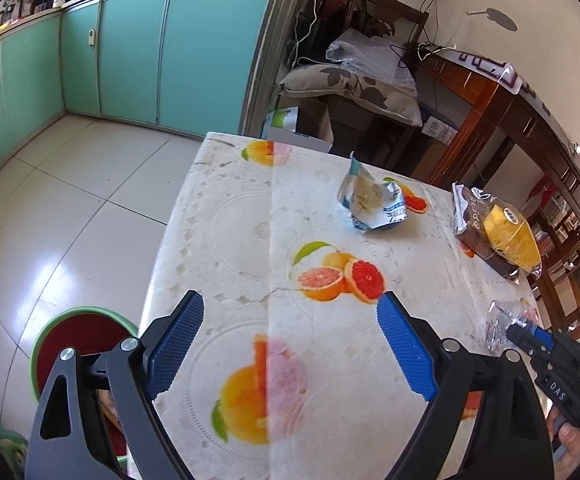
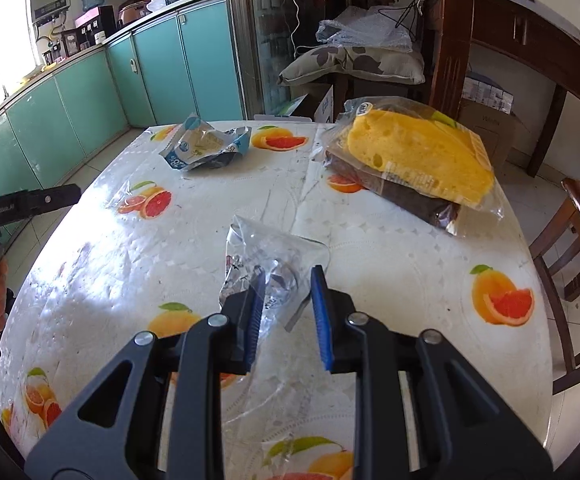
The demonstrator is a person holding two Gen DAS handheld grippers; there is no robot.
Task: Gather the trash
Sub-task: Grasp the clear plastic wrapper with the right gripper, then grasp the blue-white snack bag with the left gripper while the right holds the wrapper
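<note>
Two grippers are working over the table [image 2: 390,248], and I am guiding them from far away. Nearest to me, the right gripper [image 2: 289,274] is pinching the clear plastic wrapper [image 2: 258,240]. Its jaws are standing narrow, with the crumpled film caught between the blue pads [image 2: 255,312], while the rest of the wrapper is lying on the fruit-printed tablecloth. I am judging this grip to be thin, because only a fold of slippery film is between the pads. So I am planning to lift slowly and straight up, and to watch that the loose end is not dragging or slipping out.

The left gripper [image 1: 291,297] is hovering above the near part of the table with its jaws wide and nothing between them. It is free for the next piece.

Farther away, the blue-and-white wrapper [image 2: 206,148] is lying open and crushed near the far edge, well apart from the clear one. I am thinking to take it at a raised corner, not flat from above.

On the far right, the bag of yellow sponge cake [image 2: 414,152] is looking full, so I am not counting it as trash.

I am not seeing any bin in these views, so I am keeping the hold firm until one is found.
</note>
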